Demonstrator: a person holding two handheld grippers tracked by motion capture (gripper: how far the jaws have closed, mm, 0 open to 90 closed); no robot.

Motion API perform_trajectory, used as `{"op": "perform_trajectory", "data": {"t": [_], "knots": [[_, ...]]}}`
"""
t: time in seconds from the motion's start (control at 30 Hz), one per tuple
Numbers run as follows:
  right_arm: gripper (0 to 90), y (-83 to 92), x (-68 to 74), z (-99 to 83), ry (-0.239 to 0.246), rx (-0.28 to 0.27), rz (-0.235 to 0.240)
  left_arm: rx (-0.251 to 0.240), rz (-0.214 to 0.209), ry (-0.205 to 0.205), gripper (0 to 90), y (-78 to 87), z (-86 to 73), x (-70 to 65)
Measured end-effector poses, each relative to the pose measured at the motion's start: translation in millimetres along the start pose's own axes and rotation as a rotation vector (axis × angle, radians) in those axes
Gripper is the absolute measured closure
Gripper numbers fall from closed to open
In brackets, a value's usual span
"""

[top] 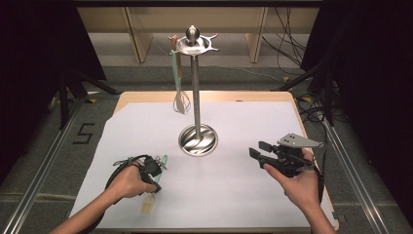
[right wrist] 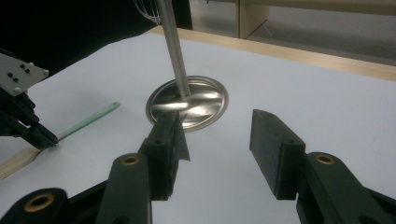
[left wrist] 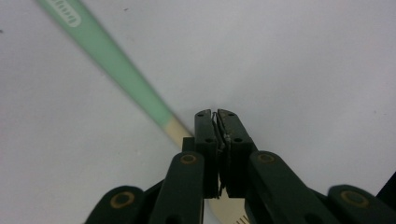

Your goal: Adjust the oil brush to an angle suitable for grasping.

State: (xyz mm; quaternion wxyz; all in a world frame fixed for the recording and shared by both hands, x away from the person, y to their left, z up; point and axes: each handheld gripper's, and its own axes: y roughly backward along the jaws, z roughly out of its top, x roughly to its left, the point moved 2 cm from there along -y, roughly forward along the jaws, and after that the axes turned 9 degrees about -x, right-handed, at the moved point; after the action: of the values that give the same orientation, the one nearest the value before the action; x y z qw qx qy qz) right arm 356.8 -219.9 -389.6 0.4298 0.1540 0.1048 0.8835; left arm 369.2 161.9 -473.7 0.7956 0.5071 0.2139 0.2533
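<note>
A utensil with a mint-green handle (left wrist: pixel 116 70) and a beige head (top: pixel 148 204) lies flat on the white sheet at the front left. My left gripper (top: pixel 156 186) points down at it where green meets beige. Its jaws (left wrist: pixel 215 114) stand closed against each other with nothing between them, and the utensil runs underneath. In the right gripper view the same utensil (right wrist: pixel 88 120) lies beside the left gripper (right wrist: pixel 41 136). My right gripper (top: pixel 258 150) hovers at the front right, open and empty (right wrist: pixel 217 140), aimed at the stand's base.
A steel utensil stand rises from a round base (top: pixel 197 140) at the table's middle, with a hooked ring (top: pixel 194 45) on top. A green-handled whisk (top: pixel 181 100) hangs from it, with a wooden handle (top: pixel 174 41) behind. The white sheet (top: pixel 234 195) covers the table.
</note>
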Motion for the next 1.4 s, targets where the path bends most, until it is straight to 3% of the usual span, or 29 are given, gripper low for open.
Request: {"op": "perform_trajectory", "data": {"t": [0.17,0.33,0.37,0.4,0.43,0.5,0.8,1.0,1.1,1.2,1.4], "knots": [[53.5,-1.4,-2.4,0.5,0.05,-0.011,0.0,-0.056,0.047,0.046,72.6,5.3,7.0,9.4],[53.3,-0.8,-3.3,0.5,0.055,-0.009,-0.009,-0.004,0.109,0.102,65.0,-0.5,10.3,21.8],[53.3,-0.1,-0.7,0.0,0.017,0.004,-0.008,0.009,0.109,0.105,64.2,-2.1,10.7,23.7],[53.3,-0.1,-1.1,0.0,0.018,0.002,-0.01,0.018,0.107,0.111,63.7,-2.1,11.9,26.2],[53.3,0.6,0.5,0.2,-0.004,0.01,-0.008,0.005,0.101,0.142,63.5,-2.6,12.8,25.8],[53.3,0.2,-0.3,0.0,0.005,0.008,-0.008,0.009,0.104,0.157,62.9,-2.6,14.3,27.2],[53.2,-0.2,-1.1,0.1,0.022,0.002,-0.009,0.022,0.08,0.17,61.1,-9.1,18.0,24.9],[53.1,-0.2,-0.4,0.0,0.005,0.0,-0.001,0.061,0.091,0.151,60.8,-12.3,18.9,25.1],[53.0,1.0,0.7,0.0,-0.002,0.012,-0.011,0.046,0.117,0.145,63.7,-14.4,18.9,23.9],[53.0,0.6,-1.2,0.1,0.024,0.002,-0.008,0.083,0.106,0.138,65.9,-12.8,20.1,26.2],[52.8,0.6,-3.8,-0.5,0.046,-0.014,-0.003,0.085,0.087,0.122,74.3,-11.4,18.4,31.8]]}}
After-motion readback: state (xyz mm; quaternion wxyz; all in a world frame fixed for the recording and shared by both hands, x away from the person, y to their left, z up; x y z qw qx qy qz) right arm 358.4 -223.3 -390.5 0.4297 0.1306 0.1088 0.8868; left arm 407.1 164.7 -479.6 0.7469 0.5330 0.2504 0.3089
